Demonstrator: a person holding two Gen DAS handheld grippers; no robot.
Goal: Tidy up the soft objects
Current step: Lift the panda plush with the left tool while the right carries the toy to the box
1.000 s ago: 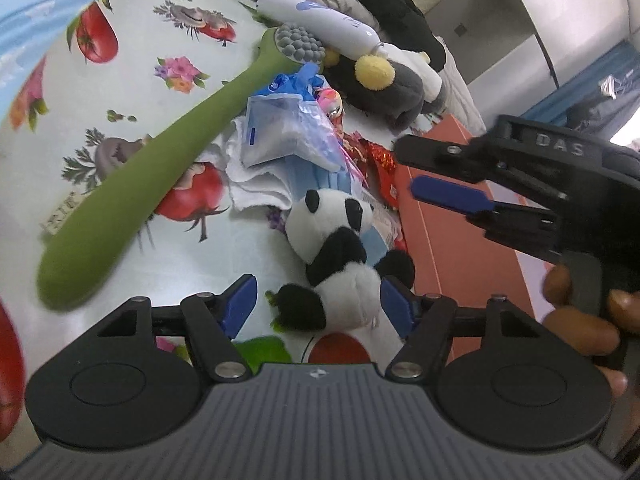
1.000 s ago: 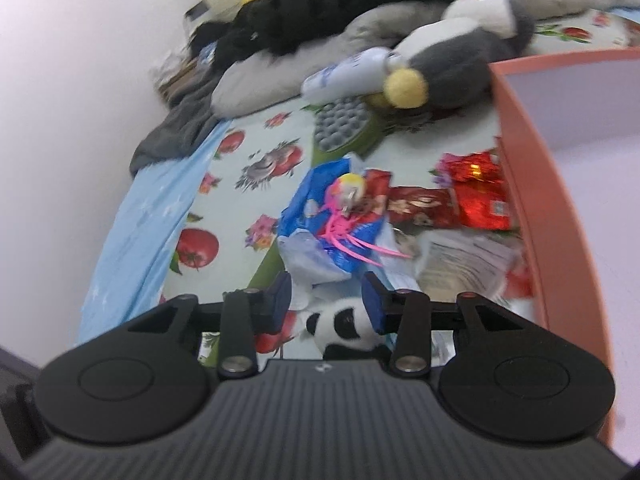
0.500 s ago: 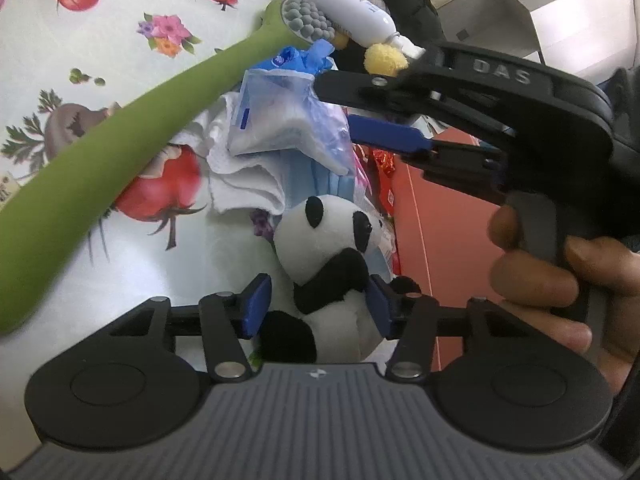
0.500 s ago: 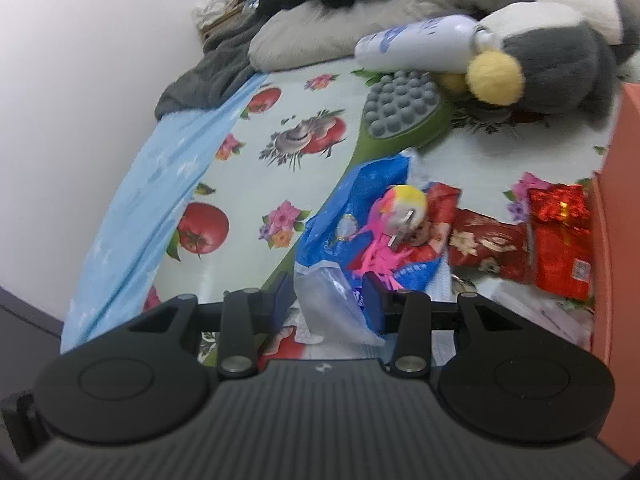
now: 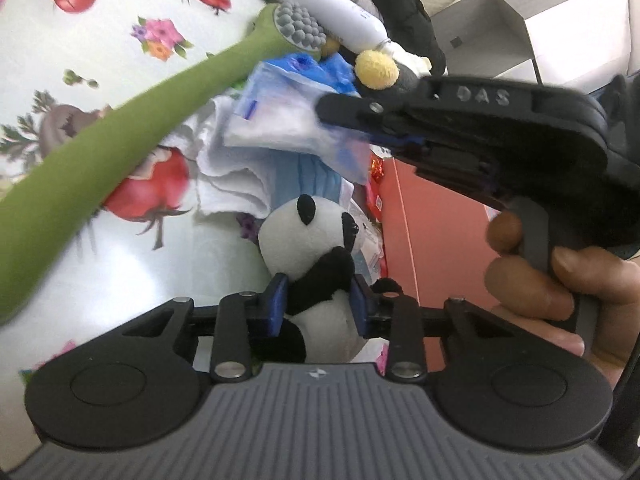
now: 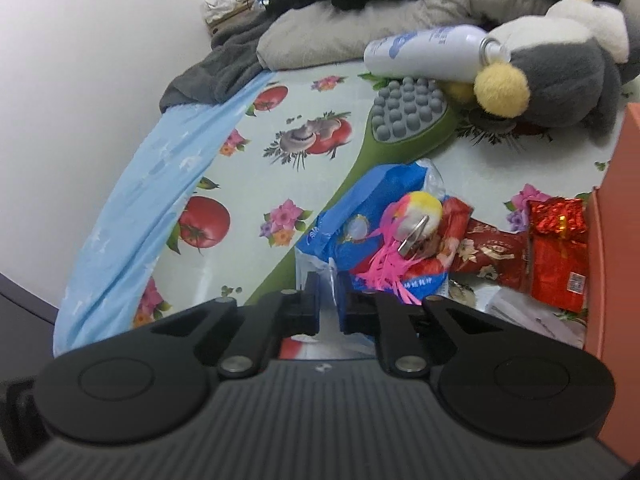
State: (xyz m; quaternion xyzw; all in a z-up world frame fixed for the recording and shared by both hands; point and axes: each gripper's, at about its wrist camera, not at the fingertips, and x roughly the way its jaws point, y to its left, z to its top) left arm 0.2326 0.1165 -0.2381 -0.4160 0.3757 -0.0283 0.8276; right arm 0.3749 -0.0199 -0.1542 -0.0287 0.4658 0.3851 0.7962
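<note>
Left tool point(image 5: 316, 304), open a second ago, is now clamping the panda plush point(image 5: 310, 240) beside the orange box point(image 5: 440, 232). Right tool point(image 6: 329, 306) has narrowed, now pinching the clear plastic bag point(image 5: 280, 120).

Bright, even daylight; strong fisheye bending at edges, slight motion blur.

Both grippers point(image 5: 316, 300) point(image 6: 329, 300) seemingly clamped

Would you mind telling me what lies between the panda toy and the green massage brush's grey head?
In the left wrist view, a folded white cloth and a clear plastic bag lie between the panda toy and the brush head.
</note>
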